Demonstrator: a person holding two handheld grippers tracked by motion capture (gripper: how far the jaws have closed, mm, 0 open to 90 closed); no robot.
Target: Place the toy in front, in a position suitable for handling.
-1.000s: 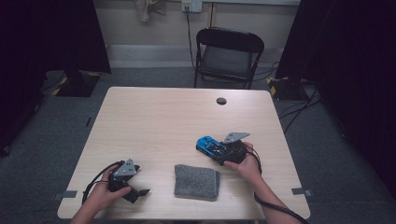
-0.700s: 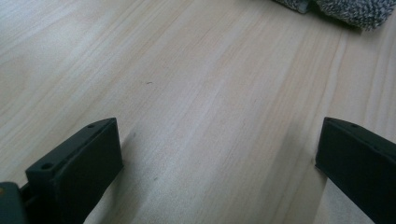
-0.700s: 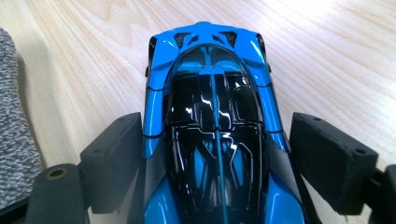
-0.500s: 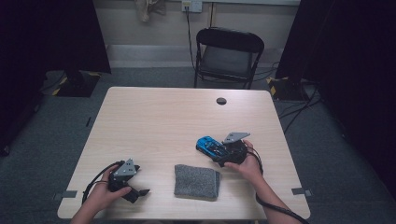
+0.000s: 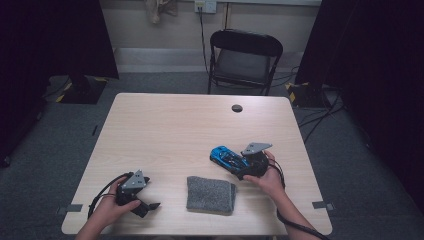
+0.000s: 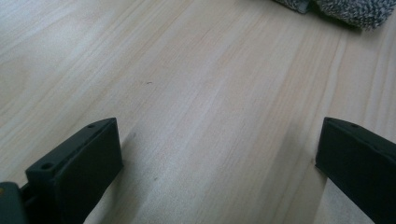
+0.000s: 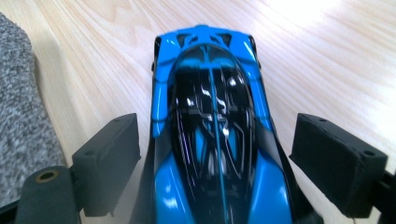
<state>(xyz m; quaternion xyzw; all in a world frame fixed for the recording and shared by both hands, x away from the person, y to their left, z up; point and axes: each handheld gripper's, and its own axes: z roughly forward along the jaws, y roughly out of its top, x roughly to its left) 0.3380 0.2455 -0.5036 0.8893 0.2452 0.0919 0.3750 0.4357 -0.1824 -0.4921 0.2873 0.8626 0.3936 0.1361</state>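
The right tongs (image 7: 217, 154) have just been opening and now stand apart around the blue toy sports car (image 7: 212, 135), which sits on the surface (image 5: 165, 130) beside the grey cloth (image 5: 211, 194); likely a release. The left tongs (image 6: 219, 158) rest wide apart, empty.

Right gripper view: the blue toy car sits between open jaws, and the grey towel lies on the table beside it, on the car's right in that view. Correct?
Not quite: in the right gripper view the grey towel lies on the car's left, not its right. The rest holds: the blue toy car sits between the open jaws of the right gripper, on the table.
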